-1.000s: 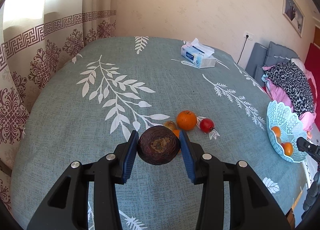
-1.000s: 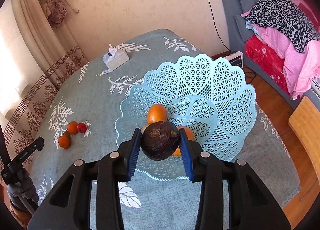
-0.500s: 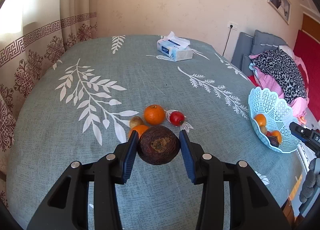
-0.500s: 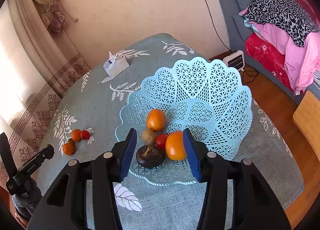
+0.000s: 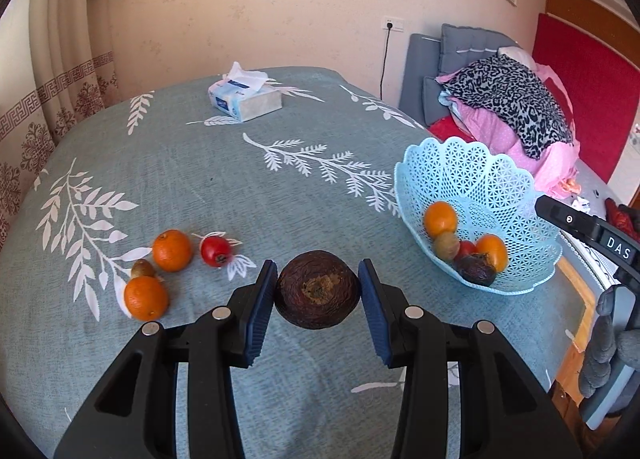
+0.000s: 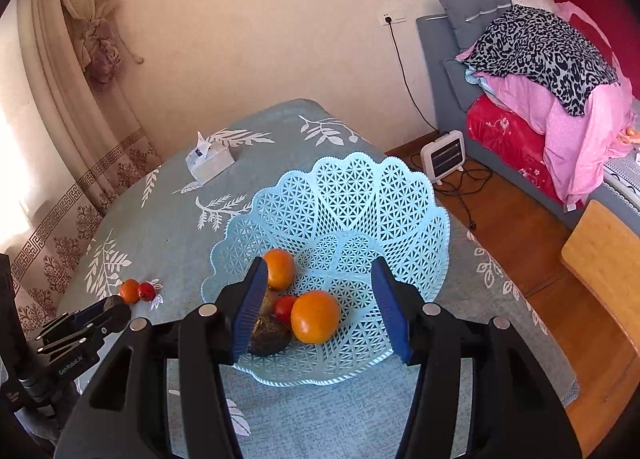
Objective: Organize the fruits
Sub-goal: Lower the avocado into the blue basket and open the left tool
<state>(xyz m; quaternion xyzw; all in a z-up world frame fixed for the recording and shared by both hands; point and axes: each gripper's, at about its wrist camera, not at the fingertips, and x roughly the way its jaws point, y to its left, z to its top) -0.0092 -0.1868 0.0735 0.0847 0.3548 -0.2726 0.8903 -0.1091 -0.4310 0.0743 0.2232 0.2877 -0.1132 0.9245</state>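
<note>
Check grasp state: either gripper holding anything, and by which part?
Left gripper pinches the dark brown fruit across its sides. Right gripper is open, empty.

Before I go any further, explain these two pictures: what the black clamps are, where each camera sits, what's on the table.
No robot here: a person holds a two-finger clamp in each hand, each with a camera looking along its fingers.

The left-hand picture shows the left gripper shut on a dark brown wrinkled round fruit. On the grey-green leaf-print tablecloth lie two oranges, a small red fruit, a small brownish fruit and a tissue box.

The right-hand picture shows the right gripper open above the pale blue lattice plastic basket, which holds two more oranges, red, brownish and dark fruits.
</note>
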